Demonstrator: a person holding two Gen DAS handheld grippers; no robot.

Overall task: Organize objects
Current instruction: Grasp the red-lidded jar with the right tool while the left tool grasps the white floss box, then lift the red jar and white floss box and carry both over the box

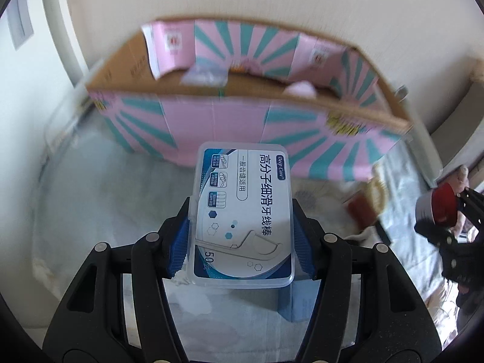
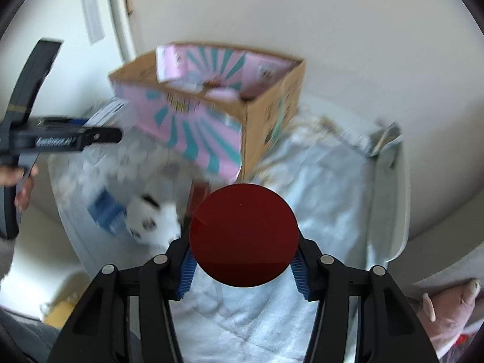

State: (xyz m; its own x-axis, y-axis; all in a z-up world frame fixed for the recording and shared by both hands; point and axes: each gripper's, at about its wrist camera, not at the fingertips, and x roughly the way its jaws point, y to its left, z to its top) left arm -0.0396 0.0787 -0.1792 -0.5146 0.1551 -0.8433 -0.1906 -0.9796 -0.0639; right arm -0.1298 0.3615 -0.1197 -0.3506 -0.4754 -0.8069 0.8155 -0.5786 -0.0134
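Note:
My left gripper (image 1: 242,248) is shut on a clear plastic dental floss pick box (image 1: 243,211) with a blue and white label, held above the bed in front of an open pink and teal cardboard box (image 1: 242,121). My right gripper (image 2: 243,264) is shut on a round dark red container (image 2: 243,236), held above the bed. The cardboard box also shows in the right wrist view (image 2: 211,115), ahead and to the left. The left gripper (image 2: 99,134) with the floss box shows at the left there. The right gripper (image 1: 453,205) with the red container shows at the far right of the left wrist view.
A pale quilt (image 2: 317,196) covers the bed. A black and white plush toy (image 2: 151,220) and a blue box (image 2: 106,211) lie on it left of my right gripper. Small items sit inside the cardboard box. A pink plush (image 2: 447,308) lies at the lower right.

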